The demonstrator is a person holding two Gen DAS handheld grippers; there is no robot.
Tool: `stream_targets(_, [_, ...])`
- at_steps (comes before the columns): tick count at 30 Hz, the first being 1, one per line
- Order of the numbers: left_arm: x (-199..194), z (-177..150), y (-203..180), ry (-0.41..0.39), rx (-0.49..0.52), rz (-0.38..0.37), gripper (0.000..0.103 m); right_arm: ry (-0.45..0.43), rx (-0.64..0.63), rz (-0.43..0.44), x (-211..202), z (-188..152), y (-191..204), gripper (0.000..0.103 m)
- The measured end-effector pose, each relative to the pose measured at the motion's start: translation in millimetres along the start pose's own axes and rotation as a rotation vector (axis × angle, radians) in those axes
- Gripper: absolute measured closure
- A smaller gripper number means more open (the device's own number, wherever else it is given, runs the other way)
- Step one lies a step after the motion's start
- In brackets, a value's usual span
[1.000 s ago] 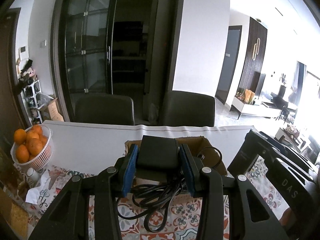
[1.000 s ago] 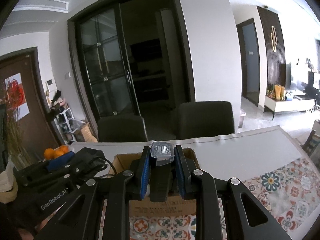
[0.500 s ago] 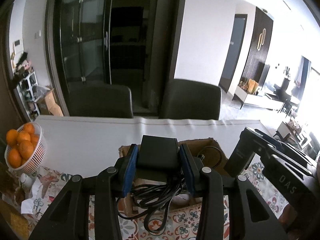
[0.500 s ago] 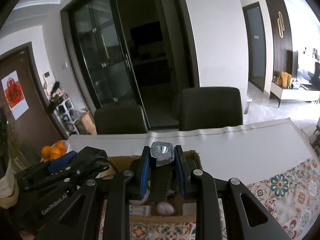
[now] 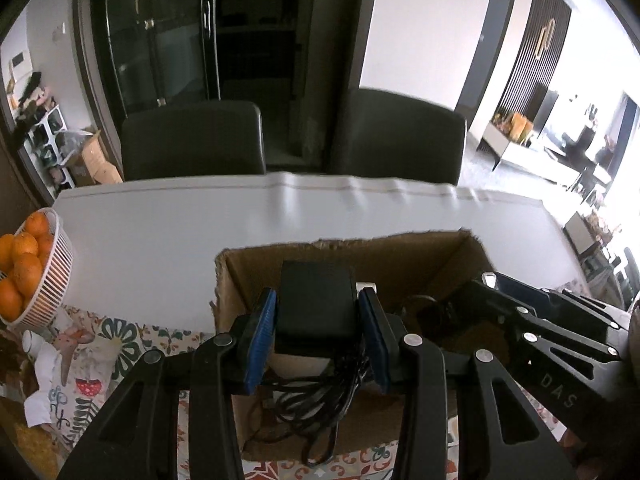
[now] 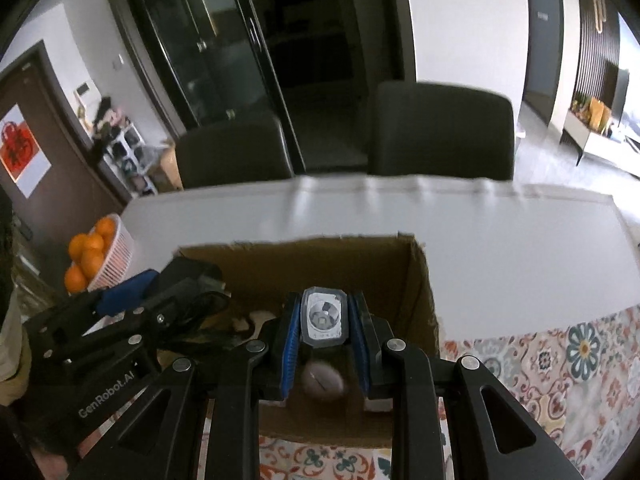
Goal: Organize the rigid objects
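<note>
- Left tool (image 5: pixel 316 334) clamped on a black power adapter (image 5: pixel 316 300), held over the left half of the open cardboard box (image 5: pixel 360 246); right tool (image 6: pixel 323 336) clamped on a small grey flashlight (image 6: pixel 323 318), lens facing the camera, over the right half of the same box.
- Bundled black cable (image 5: pixel 320 396) hanging in loops below the adapter: likely to catch on the box's near wall or drape outside it if released too close to that edge, leaving the adapter half out.
- Could also tangle with the dark coiled cord (image 5: pixel 420 312) already lying inside the box, making later sorting harder.
- Two tools crowded into one opening, just beside each other: risk of knocking together on release or withdrawal, jarring either grip loose.
- Flashlight pinched on its narrow sides only: may twist or slip if bumped, then drop lens-first onto the round pale item (image 6: pixel 323 378) seen beneath it in the box.
- Box looks light, walls thin, top edge ragged: a push from either tool could slide it across the patterned cloth (image 6: pixel 560 360) toward the near edge of the counter (image 6: pixel 480 232).
- Basket of oranges (image 5: pixel 28 268) near the left edge of the counter, well apart from the box; little danger there unless the left tool swings wide.
- Depth of the box contents not fully visible, so landing height for both items hard to judge.
</note>
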State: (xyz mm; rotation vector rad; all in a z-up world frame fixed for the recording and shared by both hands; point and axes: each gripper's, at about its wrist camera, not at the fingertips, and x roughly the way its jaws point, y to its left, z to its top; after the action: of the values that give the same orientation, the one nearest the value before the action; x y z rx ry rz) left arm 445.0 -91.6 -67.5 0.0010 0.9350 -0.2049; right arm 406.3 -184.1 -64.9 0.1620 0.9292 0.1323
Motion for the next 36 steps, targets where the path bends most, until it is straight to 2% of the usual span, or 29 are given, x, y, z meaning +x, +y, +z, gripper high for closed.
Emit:
stream_targets(4, [15.1,-3.0,-1.1,0.033,0.007,0.015,0.062,0.055,0.007,-0.024,18.3,-4.1,-9.1,0.078])
stream_targets(13, [36.8,-11.9,-4.1,0.101,0.009,0.012,0.062,0.1,0.0,-0.056,33.3,-9.4,-19.0,0.078])
stream_targets(17, [30.6,-12.1,-4.6,0.079,0.013,0.022,0.061,0.093,0.001,-0.074,32.0,-10.5,-20.8,0.073])
stream_targets(21, [18.6,-12.4,-7.9,0.06,0.039,0.076,0.06,0.084,0.016,-0.09,24.5,-14.1,-22.6,0.072])
stream_targets(24, [2.4,-15.7,-7.6,0.035,0.036,0.098,0.051,0.062,0.028,-0.1,13.0,-18.5,-22.9,0.071])
stream_targets(27, [-14.3,-20.7,-5.9,0.004,0.034,0.107,0.046,0.034,0.04,-0.099,-2.8,-23.7,-20.1,0.064])
stream_targets(29, [-28.9,-26.1,-4.9,-0.023,0.039,0.119,0.037,0.005,0.036,-0.109,-16.3,-28.9,-15.3,0.059])
stream_targets(31, [-42.8,-31.2,-3.9,-0.05,0.044,0.13,0.035,-0.021,0.028,-0.123,-28.4,-33.8,-9.6,0.053])
stream_targets(36, [-80.7,-45.4,-0.6,-0.112,0.048,0.17,0.02,-0.09,0.042,-0.151,-65.1,-48.1,2.9,0.043])
